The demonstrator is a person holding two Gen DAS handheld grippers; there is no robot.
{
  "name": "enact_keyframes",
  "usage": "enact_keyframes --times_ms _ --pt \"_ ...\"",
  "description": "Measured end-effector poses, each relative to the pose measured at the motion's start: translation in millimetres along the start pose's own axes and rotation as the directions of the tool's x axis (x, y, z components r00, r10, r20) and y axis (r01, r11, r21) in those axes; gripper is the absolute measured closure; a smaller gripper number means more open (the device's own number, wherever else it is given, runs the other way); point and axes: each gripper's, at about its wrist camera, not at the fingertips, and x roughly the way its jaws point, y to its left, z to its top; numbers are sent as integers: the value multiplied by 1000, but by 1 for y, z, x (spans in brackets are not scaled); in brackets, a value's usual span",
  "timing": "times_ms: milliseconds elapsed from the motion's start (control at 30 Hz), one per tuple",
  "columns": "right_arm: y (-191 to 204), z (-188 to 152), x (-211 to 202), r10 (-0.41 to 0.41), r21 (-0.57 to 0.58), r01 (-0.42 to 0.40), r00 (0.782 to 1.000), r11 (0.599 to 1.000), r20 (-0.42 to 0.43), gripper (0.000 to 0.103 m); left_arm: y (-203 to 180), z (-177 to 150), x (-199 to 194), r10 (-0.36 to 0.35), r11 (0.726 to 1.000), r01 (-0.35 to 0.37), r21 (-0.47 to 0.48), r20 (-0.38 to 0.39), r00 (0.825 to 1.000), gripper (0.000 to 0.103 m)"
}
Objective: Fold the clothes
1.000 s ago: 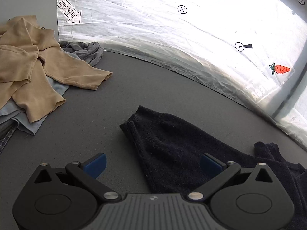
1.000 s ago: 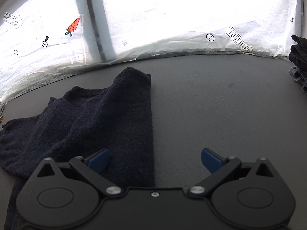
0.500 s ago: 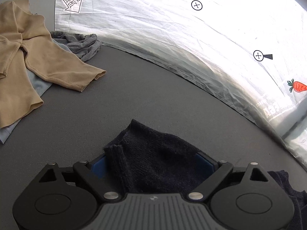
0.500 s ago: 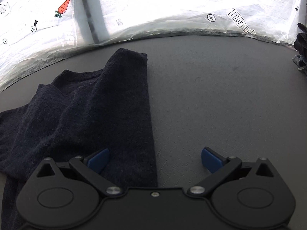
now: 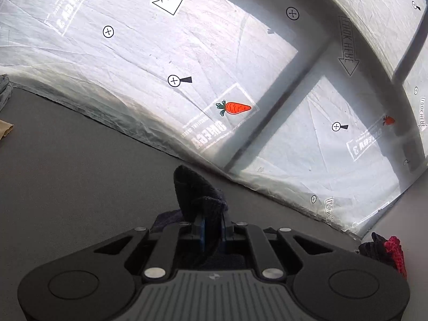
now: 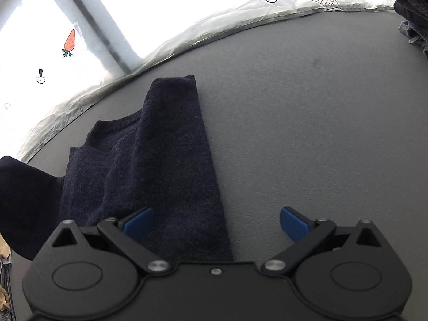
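Pinching a bunched fold of fuzzy dark navy knit, the left gripper (image 5: 212, 226) has its blue pads almost together, and the sweater (image 5: 199, 191) rises in a soft rounded hump just ahead of the jaws. Only this view shows a dark and red knitted item (image 5: 388, 248) far off to the right of those jaws, a grey cloth (image 5: 4, 89) and a tan scrap (image 5: 5, 131) at the far left edge, and the crinkled white plastic sheet (image 5: 160, 61) printed with arrows, crosshair marks and a carrot sticker (image 5: 235, 107)

The right gripper (image 6: 216, 222) stands wide open with nothing between its pads. Its view alone shows the sweater (image 6: 160, 160) spread out: a long flat panel with a straight right edge runs forward from between the jaws, nearer the left pad (image 6: 137, 223), and wrinkled folds pile to the left, where one part lifts off the smooth grey table (image 6: 307, 123). Folded dark clothes (image 6: 412, 5) sit far ahead to the right of the jaws
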Motion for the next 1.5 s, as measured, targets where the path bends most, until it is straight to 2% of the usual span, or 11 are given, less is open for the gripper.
enact_keyframes --times_ms 133,300,367,400,600,767,933,1100,1233,1367,1500 --pt "-14 -16 -28 -26 18 25 999 1000 42 1 -54 -56 22 -126 985 151 88 -237 963 87" --pt "-34 -37 -57 -6 70 0 997 998 76 1 -52 -135 52 -97 992 123 19 -498 862 64" --pt "-34 -45 -66 -1 55 -4 996 998 84 1 -47 -146 52 -111 993 113 -28 -524 845 54" --pt "-34 -50 -71 5 40 -8 997 999 82 1 -46 -147 50 -112 994 102 -47 -523 845 43" --pt "-15 -56 -73 90 -26 -89 995 996 49 2 -49 -141 21 -70 998 63 -31 -433 898 33" --pt "9 -56 -67 171 -93 -170 985 981 12 18 -34 -129 -6 18 997 -41 -61 -348 937 23" --pt "32 -55 -61 249 -156 -251 968 956 -31 50 -9 -122 -24 85 978 -140 -156 -312 946 23" --pt "54 -61 -48 268 -225 -286 957 932 -108 54 4 -119 -51 141 961 -196 -196 -265 954 23" --pt "53 -69 -48 270 -201 -290 955 935 -124 91 8 -122 -65 166 952 -223 -212 -257 952 23" --pt "38 -73 -64 325 -104 -334 941 937 -93 97 9 -129 -78 171 951 -228 -208 -262 950 23" --pt "13 -91 -81 427 109 -420 903 901 -48 97 7 -135 -90 162 956 -218 -196 -266 950 23"
